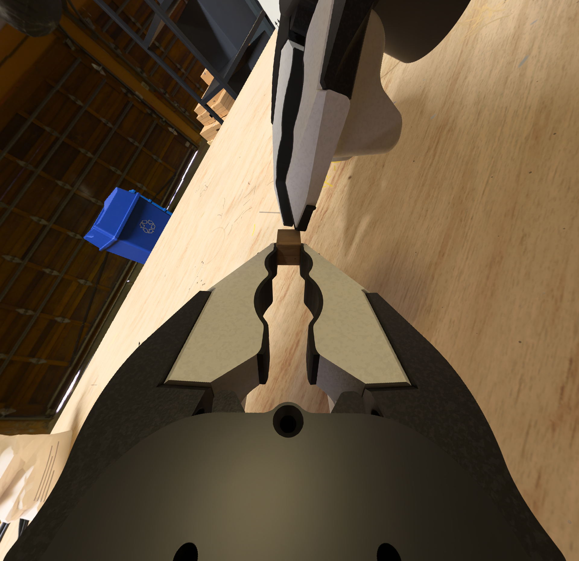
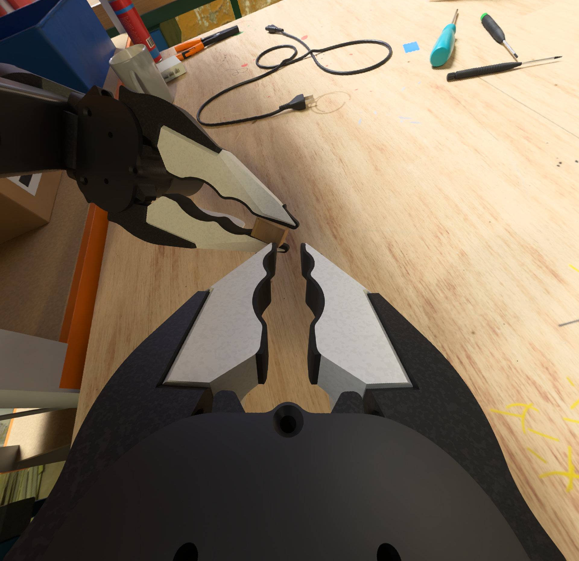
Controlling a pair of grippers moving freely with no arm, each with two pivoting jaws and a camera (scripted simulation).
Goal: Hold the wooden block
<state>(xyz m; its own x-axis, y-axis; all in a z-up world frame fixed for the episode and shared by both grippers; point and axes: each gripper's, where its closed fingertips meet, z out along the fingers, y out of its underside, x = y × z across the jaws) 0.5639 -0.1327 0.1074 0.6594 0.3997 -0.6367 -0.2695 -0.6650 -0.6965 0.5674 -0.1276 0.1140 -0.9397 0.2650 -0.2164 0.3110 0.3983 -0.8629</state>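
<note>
Left wrist view: the left claw (image 1: 289, 254) is clamped on the wooden block (image 1: 288, 247), pinched between its two fingertips above the plywood desk (image 1: 438, 264), while the right claw (image 1: 296, 228) hangs just beyond the block with its tips close together, a blue bin (image 1: 128, 225) off the desk's edge. Right wrist view: the right claw (image 2: 288, 248) stands slightly parted and empty, its tips just beside the block (image 2: 268, 231) held in the left claw (image 2: 275, 232); farther along the desk (image 2: 407, 201) lie a black cable (image 2: 313, 57) and a teal screwdriver (image 2: 443, 43).

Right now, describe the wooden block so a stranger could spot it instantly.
Start at the plywood workbench, then find the left gripper low over it. The wooden block is the small brown cube pinched between its fingertips, the right gripper pointing at it, open and empty.
</note>
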